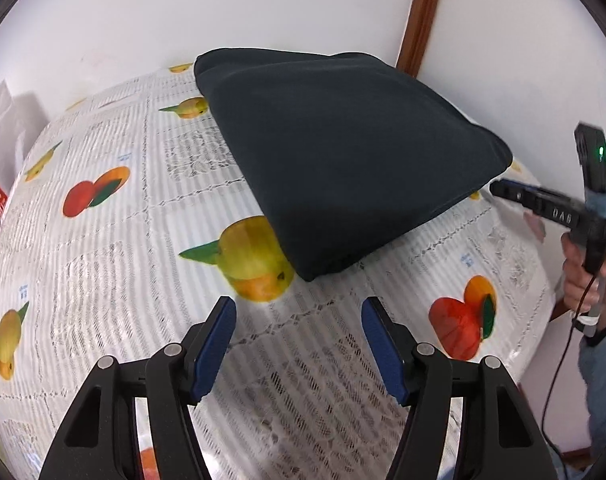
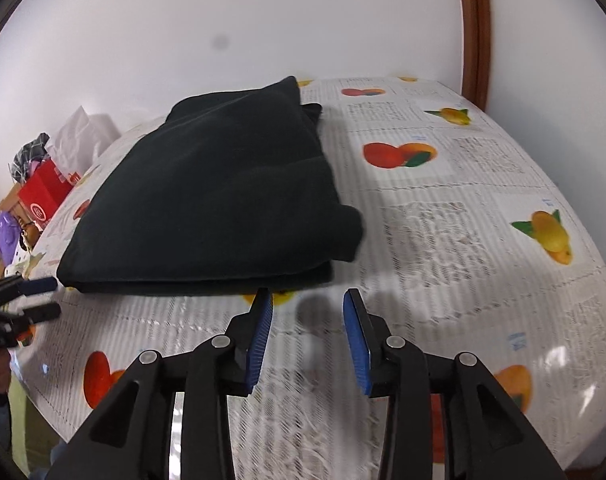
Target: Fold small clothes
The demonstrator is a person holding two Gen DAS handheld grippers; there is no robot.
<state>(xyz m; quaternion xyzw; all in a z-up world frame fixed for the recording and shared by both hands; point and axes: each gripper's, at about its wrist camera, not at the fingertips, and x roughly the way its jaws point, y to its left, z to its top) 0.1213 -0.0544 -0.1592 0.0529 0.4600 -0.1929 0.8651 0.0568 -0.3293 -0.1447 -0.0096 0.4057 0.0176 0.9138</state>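
The dark green folded cloth garment (image 1: 343,152) lies flat on the fruit-printed white lace-pattern tablecloth (image 1: 115,240), its far edge near the white wall (image 2: 263,20). The left gripper (image 1: 299,308) hovers just before its near corner, fingers apart, holding nothing. The right gripper (image 2: 307,300), fingers likewise apart and holding nothing, is at its edge.

You see a plain, very dark green-black folded garment (image 1: 343,152) on a bench (image 1: 115,264) covered in white lace-patterned cloth printed with orange, red and yellow fruit, while your black grippers carry blue-padded fingers (image 1: 217,348).
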